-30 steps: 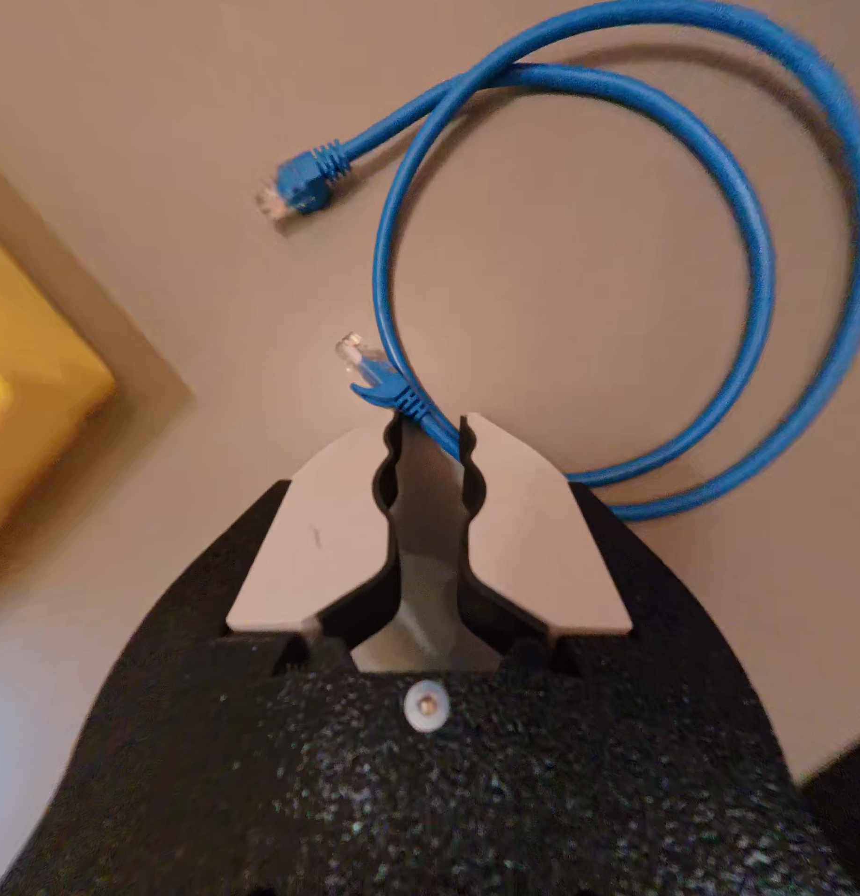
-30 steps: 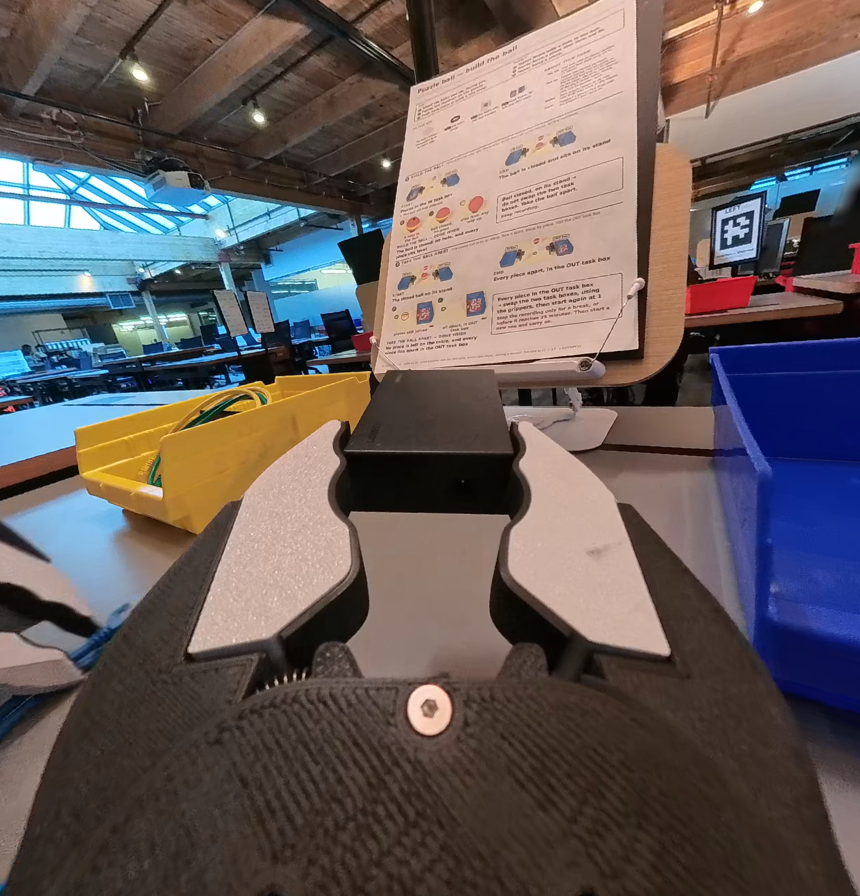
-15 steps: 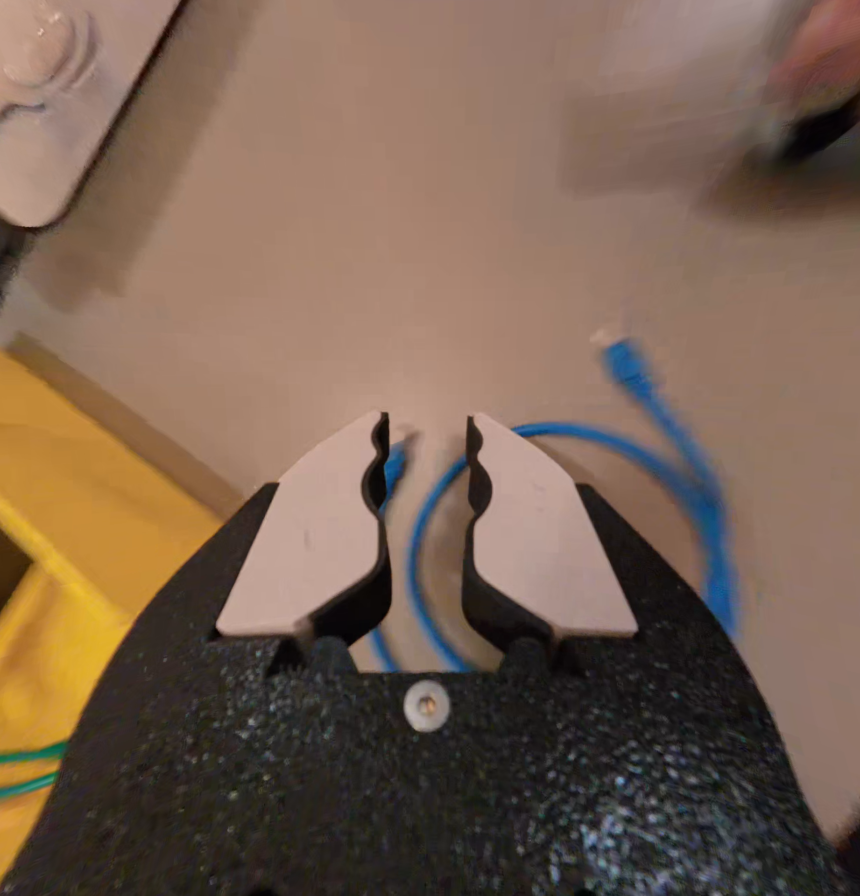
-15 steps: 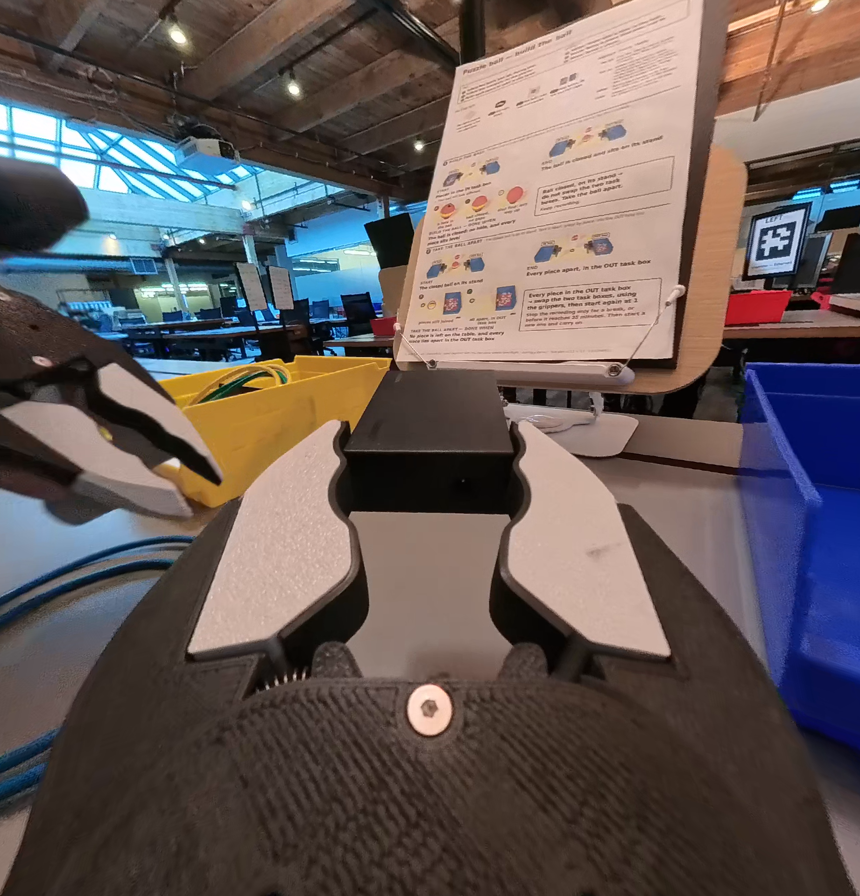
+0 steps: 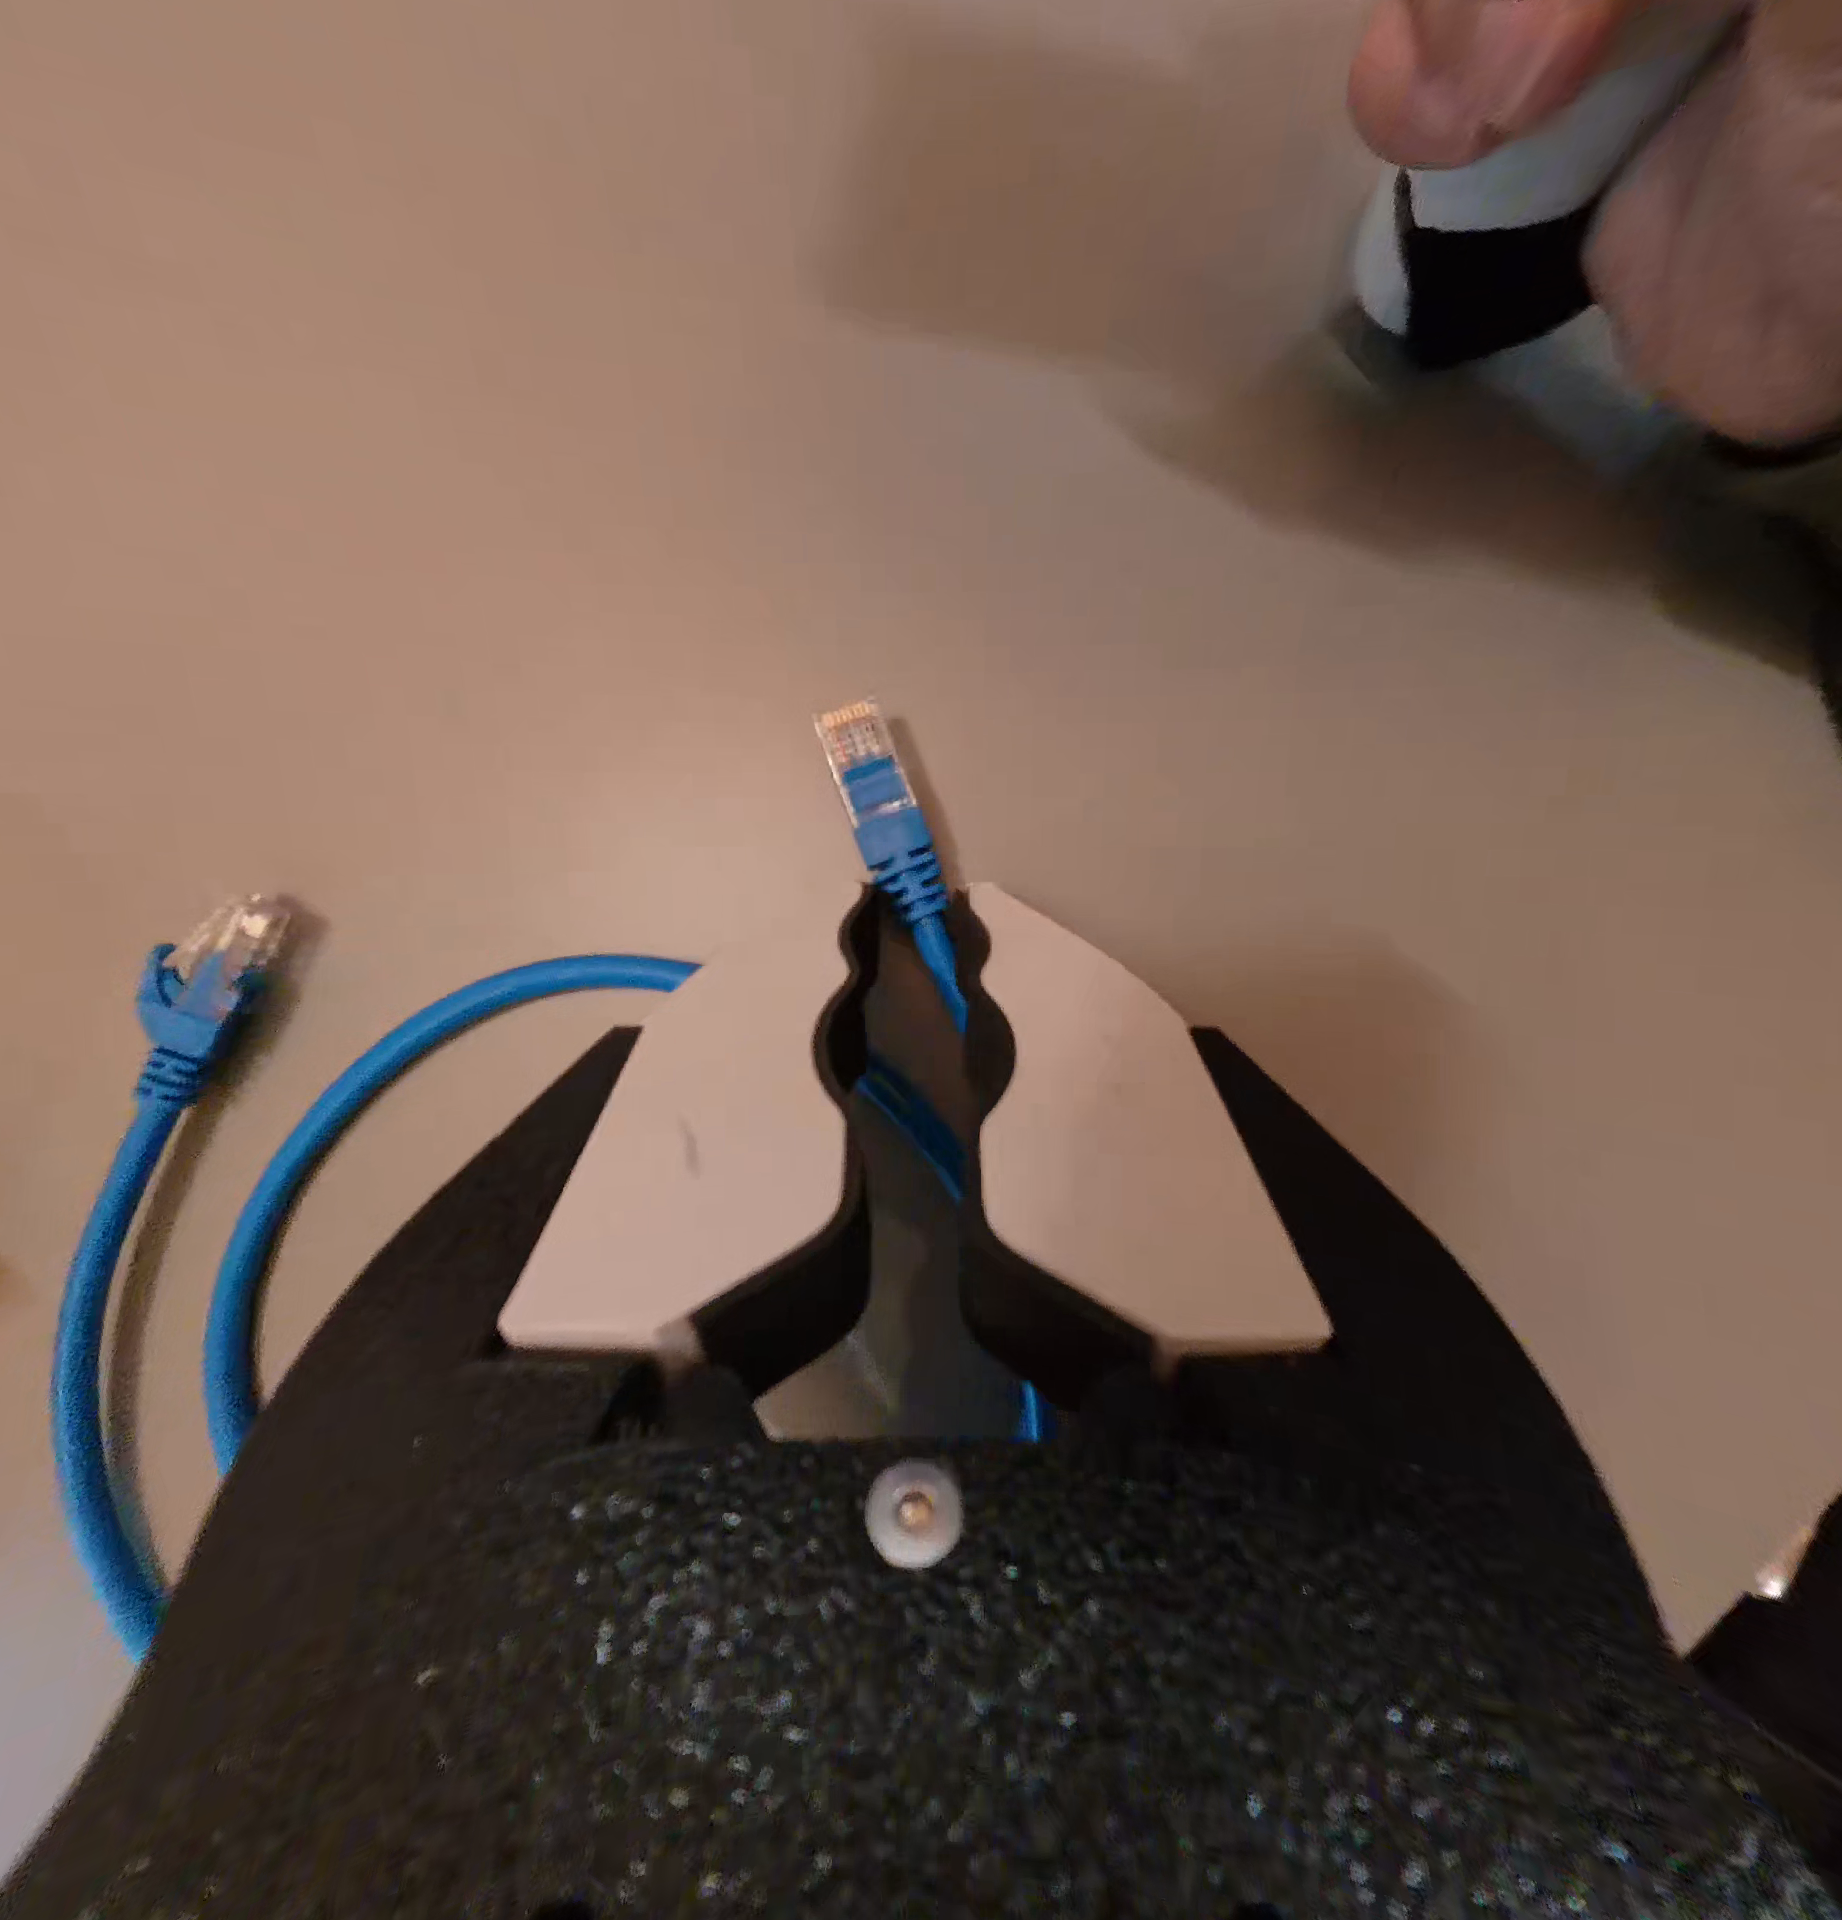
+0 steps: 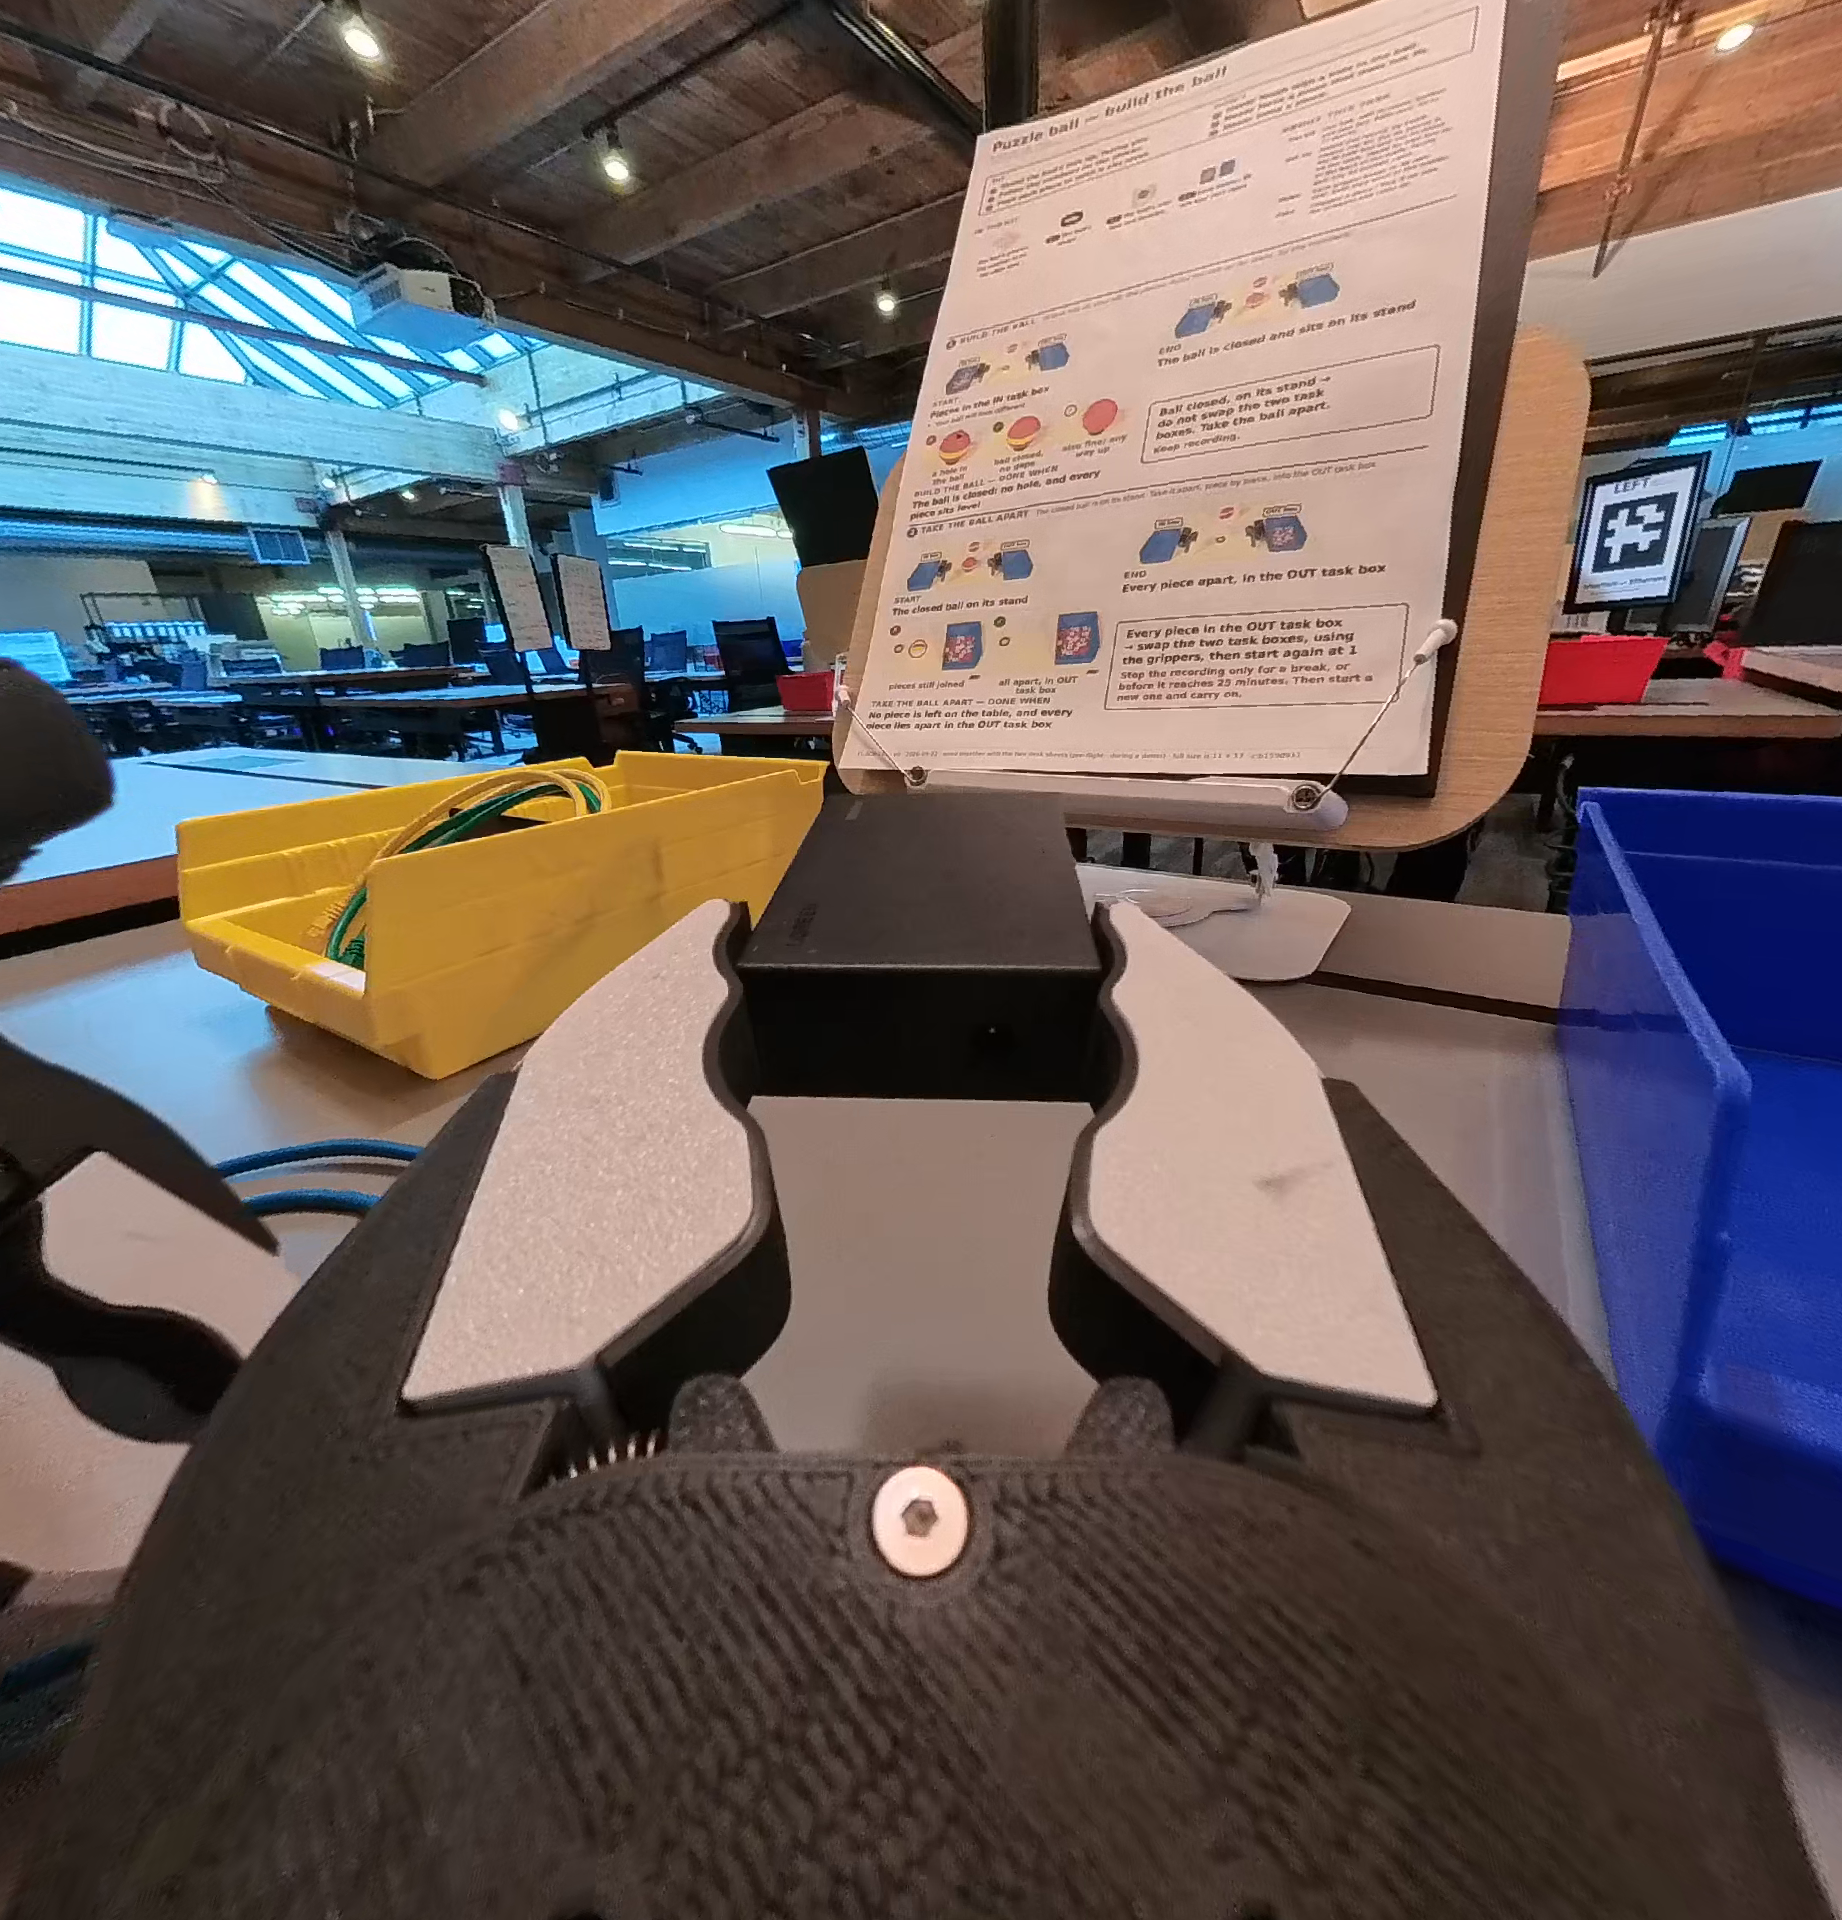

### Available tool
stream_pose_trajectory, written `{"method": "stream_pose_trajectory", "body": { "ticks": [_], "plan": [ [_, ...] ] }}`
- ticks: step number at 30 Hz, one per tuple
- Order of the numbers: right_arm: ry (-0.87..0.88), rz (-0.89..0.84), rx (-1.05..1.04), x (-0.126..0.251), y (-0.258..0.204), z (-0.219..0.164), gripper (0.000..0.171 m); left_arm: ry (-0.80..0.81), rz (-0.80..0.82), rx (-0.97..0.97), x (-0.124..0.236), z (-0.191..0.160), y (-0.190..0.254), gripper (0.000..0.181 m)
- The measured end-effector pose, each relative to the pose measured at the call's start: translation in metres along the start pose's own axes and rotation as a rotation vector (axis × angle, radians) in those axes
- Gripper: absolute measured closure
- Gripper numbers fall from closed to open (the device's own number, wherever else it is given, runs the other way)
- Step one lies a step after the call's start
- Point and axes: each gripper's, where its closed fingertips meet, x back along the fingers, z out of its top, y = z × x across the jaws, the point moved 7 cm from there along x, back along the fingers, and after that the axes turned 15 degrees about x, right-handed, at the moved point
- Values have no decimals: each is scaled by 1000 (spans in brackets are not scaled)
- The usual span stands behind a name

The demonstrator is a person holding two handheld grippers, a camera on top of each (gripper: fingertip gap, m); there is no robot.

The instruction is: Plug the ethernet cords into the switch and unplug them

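My left gripper (image 5: 919, 894) is shut on a blue ethernet cord (image 5: 943, 987) just behind its boot. The clear plug (image 5: 863, 753) sticks out past the tips and points away from me. The cord's other plug (image 5: 221, 951) lies on the tan table to the left, with a loop of cord (image 5: 304, 1101) beside it. My right gripper (image 6: 917, 925) is shut on the black switch (image 6: 922, 904), holding it by its sides near the table. Its ports are hidden. The left gripper (image 6: 117, 1226) shows at the left edge of the right wrist view.
A yellow bin (image 6: 543, 935) holding green cords stands at the back left. A blue bin (image 6: 1727, 1143) stands to the right. A stand with an instruction sheet (image 6: 1187, 436) is behind the switch. A hand (image 5: 1675, 187) on the other gripper's handle shows at the upper right. The grippers' ends are close to 20 centimeters from one another.
The left gripper swung away from the cord, then came back and closed on it behind the plug. The right gripper kept its hold on the switch and shifted only slightly.
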Motion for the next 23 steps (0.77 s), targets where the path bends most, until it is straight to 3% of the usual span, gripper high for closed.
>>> {"method": "stream_pose_trajectory", "body": {
  "ticks": [6,12,23],
  "plan": [
    [1,3,-28,1,3,-1,109,116,9,-144,6,7,6,171],
    [-13,77,-56,7,10,-2,109,152,-29,-119,20,24,1,171],
    [41,190,-17,29,7,5,109,34,-109,-267,54,76,21,171]
  ]
}}
